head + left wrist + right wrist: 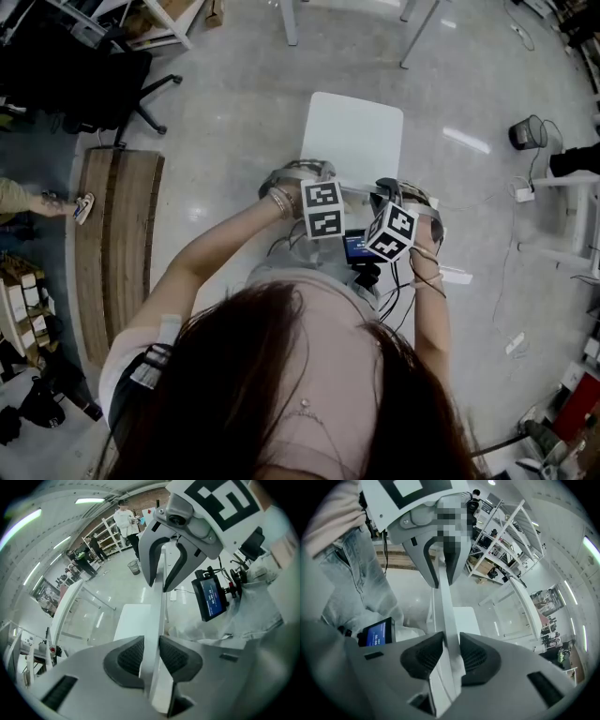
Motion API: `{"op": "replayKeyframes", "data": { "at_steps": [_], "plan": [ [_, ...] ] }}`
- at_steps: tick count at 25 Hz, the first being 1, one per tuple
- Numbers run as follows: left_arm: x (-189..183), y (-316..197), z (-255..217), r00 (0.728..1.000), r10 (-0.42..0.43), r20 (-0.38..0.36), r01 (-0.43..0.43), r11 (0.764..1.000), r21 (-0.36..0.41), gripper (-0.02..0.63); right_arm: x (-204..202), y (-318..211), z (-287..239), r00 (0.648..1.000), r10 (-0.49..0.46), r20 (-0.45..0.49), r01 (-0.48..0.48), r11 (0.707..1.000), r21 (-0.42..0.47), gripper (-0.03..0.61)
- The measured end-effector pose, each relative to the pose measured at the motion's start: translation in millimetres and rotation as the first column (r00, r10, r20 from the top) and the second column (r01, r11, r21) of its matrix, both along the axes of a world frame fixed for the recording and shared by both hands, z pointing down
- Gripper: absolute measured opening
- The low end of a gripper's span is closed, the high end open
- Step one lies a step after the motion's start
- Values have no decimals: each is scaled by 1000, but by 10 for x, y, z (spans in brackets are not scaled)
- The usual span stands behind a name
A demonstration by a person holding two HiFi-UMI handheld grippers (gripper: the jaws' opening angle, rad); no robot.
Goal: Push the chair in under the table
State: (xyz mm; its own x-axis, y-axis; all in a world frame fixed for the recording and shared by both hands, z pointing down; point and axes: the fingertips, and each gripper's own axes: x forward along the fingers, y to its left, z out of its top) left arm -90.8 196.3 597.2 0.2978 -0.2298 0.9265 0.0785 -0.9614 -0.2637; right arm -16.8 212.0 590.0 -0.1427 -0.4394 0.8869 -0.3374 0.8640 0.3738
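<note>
Head view: both tools (317,186) (386,195) clamp chair (352,136) (white).

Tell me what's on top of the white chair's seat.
Nothing shows on the square white seat. Its near edge is covered by the left gripper and right gripper.

A slatted wooden board (117,253) lies on the glossy grey floor (234,112).

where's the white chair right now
Head view, centre: the white chair stands on the floor just ahead of the person, short of the table legs at the top edge. The left gripper and right gripper both clamp its backrest.
</note>
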Motion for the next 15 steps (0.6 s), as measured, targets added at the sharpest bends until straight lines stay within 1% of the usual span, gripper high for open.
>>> {"op": "replayKeyframes", "data": {
  "at_steps": [7,15],
  "plan": [
    [182,-343,-22,1000,-28,14,28,1000,-9,104,186,-362,-26,1000,-28,10,28,1000,4,114],
    [302,-795,17,998,-60,21,60,998,5,107,295,-803,-4,998,-53,19,53,999,10,114]
  ]
}}
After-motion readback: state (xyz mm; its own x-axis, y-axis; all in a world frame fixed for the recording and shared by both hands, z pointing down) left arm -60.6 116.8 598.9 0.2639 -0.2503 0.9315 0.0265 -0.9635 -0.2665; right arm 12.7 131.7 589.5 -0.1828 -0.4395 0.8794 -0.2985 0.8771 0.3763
